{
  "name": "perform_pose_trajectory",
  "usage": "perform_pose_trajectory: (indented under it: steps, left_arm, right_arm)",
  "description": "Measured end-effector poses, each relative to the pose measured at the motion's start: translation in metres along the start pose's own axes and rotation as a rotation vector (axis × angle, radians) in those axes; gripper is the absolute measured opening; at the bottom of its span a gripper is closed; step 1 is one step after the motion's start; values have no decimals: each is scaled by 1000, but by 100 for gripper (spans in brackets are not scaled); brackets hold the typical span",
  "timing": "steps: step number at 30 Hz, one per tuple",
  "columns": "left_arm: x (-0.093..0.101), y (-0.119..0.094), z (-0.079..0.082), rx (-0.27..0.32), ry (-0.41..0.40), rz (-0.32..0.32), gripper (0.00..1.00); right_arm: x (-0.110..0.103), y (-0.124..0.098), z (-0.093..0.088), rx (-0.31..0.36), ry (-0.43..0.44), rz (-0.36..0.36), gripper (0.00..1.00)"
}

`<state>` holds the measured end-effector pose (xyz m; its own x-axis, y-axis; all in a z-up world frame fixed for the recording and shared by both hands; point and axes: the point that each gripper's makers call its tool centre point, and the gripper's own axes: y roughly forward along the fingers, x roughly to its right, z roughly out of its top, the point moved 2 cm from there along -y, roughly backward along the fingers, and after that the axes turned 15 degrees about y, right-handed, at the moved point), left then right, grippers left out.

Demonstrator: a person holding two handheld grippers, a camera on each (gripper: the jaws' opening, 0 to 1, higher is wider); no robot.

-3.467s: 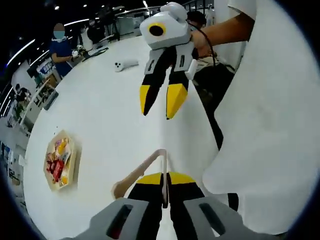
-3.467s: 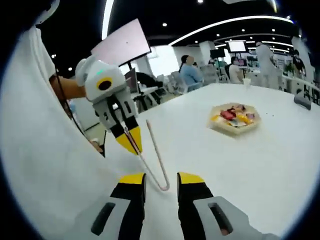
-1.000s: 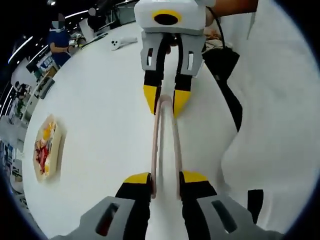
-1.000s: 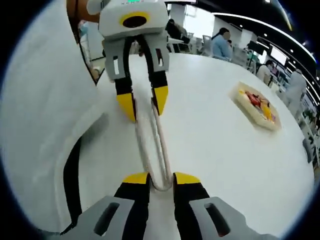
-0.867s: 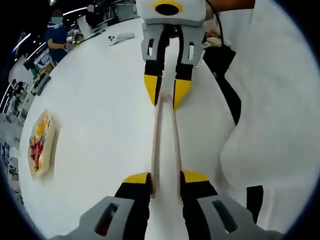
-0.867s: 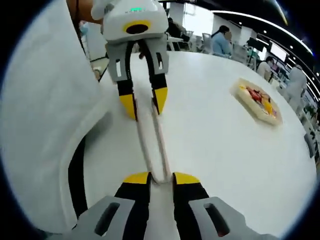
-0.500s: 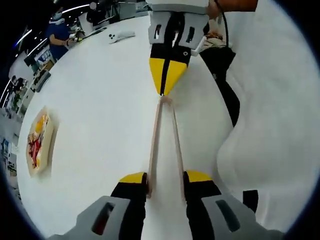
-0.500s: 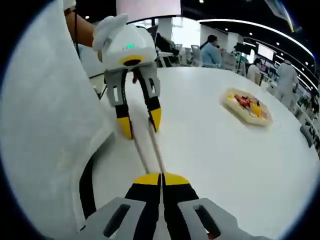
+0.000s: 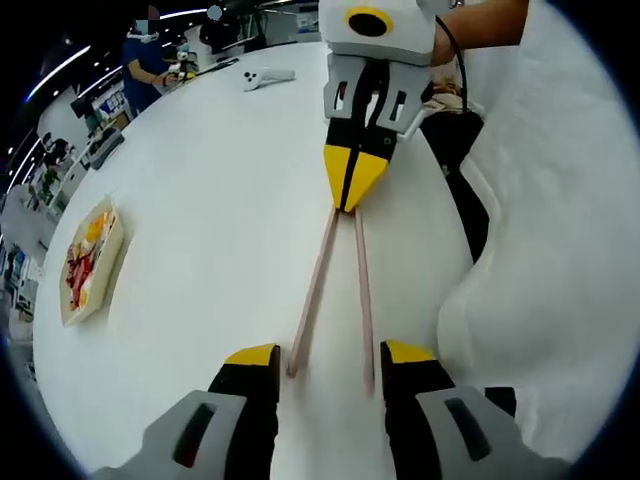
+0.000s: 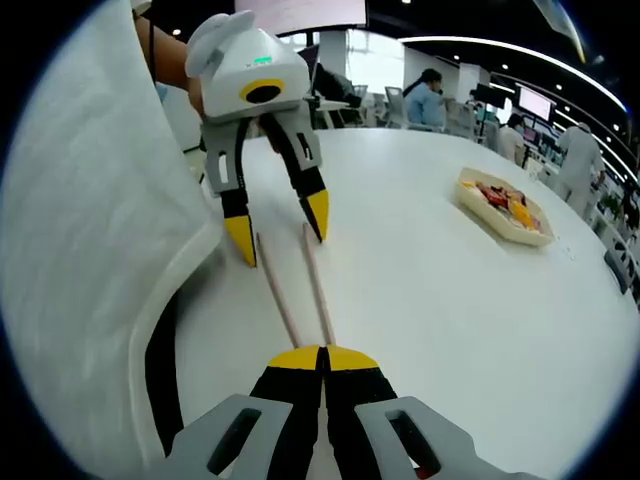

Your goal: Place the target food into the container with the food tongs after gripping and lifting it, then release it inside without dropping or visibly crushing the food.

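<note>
On the white tabletop (image 9: 200, 200) your tray of food (image 9: 88, 262) sits far off to the left, untouched. Your right claw (image 10: 323, 352) is pressed together on the food tongs (image 9: 335, 290) at their joined end; your left claw (image 9: 330, 362) stands spread around their tips. Gripping, lifting and placing all remain.

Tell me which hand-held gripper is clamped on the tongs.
The right hand-held gripper: its jaws are shut on the bend of the tongs. The left hand-held gripper is open, jaws straddling the tong tips.
</note>
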<state>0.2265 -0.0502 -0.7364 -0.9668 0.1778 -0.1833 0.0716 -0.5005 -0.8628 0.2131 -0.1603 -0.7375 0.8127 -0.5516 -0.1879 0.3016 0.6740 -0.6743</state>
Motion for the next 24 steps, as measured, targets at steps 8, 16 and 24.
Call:
perform_pose_trajectory:
  steps: [8, 16, 24]
  left_arm:
    - [-9, -42, -4, 83, -189, 132, 50]
    - [-13, -73, -5, 197, -383, 259, 57]
    - [-32, -93, -13, 321, -573, 375, 76]
  right_arm:
    - [-2, -9, 6, 22, 26, 16, 2]
    - [1, -42, 55, 293, 177, 21, 10]
    - [20, -50, 84, 457, 348, -69, 28]
